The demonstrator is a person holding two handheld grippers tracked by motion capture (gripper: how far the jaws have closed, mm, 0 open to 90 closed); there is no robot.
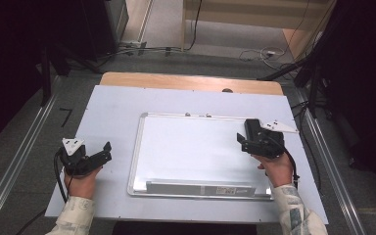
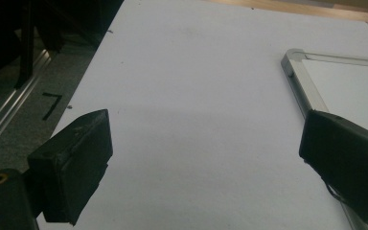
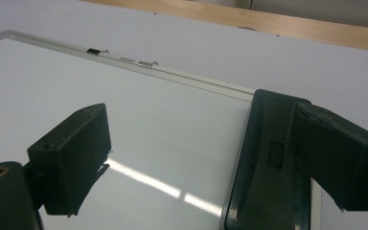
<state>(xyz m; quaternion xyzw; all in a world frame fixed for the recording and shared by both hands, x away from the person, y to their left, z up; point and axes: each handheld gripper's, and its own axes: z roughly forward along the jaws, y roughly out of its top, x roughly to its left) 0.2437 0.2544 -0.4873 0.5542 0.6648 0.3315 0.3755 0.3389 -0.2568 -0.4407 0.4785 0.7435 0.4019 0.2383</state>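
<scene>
A white whiteboard (image 1: 191,147) with a silver frame lies flat on a pale mat (image 1: 112,112). A black eraser-like block (image 1: 251,125) rests on the board's right edge. My right gripper (image 1: 247,137) hovers open at that edge. In the right gripper view its right jaw hangs over the block (image 3: 263,158), its left jaw over the board (image 3: 124,96), and the right gripper (image 3: 199,120) holds nothing. My left gripper (image 1: 107,151) is open over bare mat, left of the board. In the left gripper view the left gripper (image 2: 206,129) is empty, with the board's corner (image 2: 297,62) by its right jaw.
The mat covers a wooden table (image 1: 191,82) whose far strip shows bare. Metal rails (image 1: 19,161) run along both sides on the floor, with a black "7" mark (image 1: 66,116) at the left. Cables (image 1: 259,53) and dark stand legs lie beyond the table.
</scene>
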